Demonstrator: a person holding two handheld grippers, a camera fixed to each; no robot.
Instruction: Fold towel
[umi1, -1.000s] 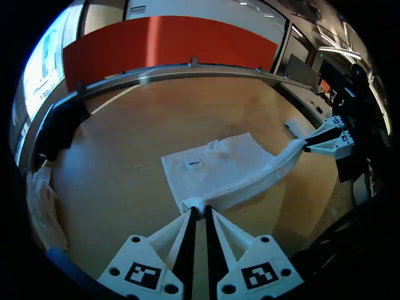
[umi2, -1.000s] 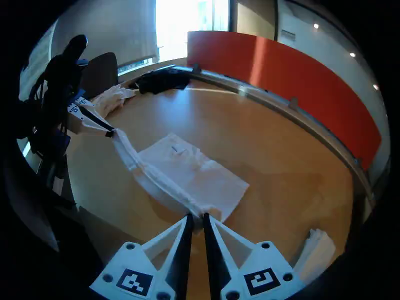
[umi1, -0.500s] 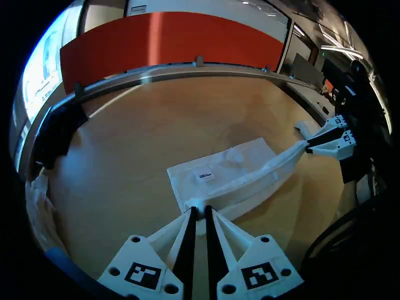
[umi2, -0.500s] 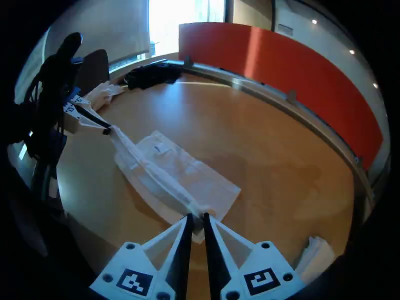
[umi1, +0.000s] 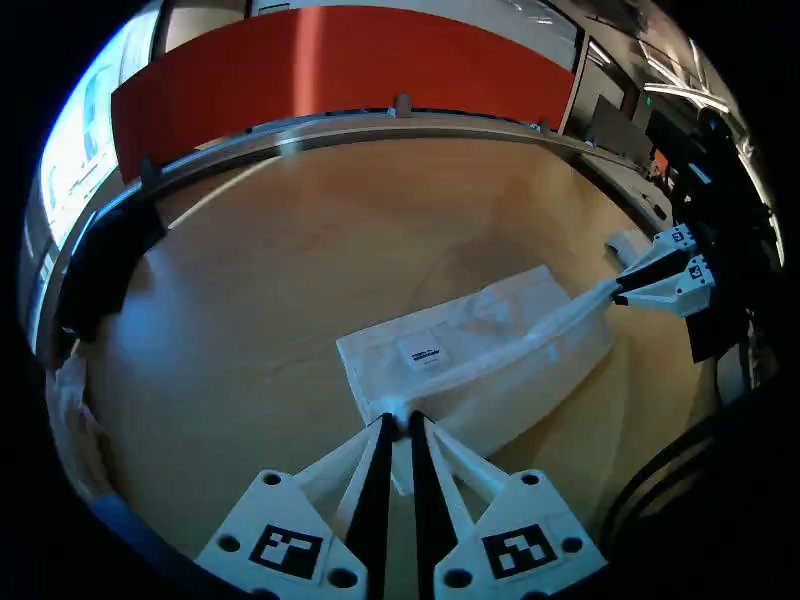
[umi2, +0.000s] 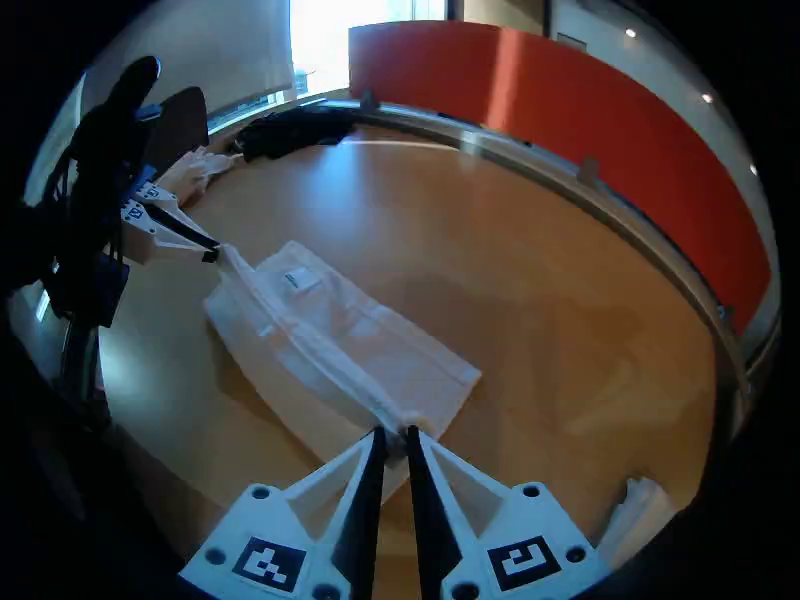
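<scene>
A white towel (umi1: 470, 345) with a small label lies partly folded on the wooden table (umi1: 300, 250). Its near edge is lifted and stretched taut between both grippers. In the left gripper view my left gripper (umi1: 399, 425) is shut on one corner of that edge. The right gripper (umi1: 618, 288) shows at the right, pinching the other corner. In the right gripper view my right gripper (umi2: 393, 437) is shut on its corner of the towel (umi2: 340, 340), and the left gripper (umi2: 212, 250) holds the far corner at the left.
A red partition (umi1: 330, 70) and a metal rail run along the table's far edge. Dark cloth (umi2: 295, 135) and crumpled white cloth (umi2: 190, 170) lie at the far end. More white cloth (umi2: 630, 515) sits at the near right. A person stands in shadow (umi2: 90, 200).
Both grippers have carried the lifted towel edge forward over the flat part. The fold has spread wider and lower, and the towel now looks longer and flatter.
</scene>
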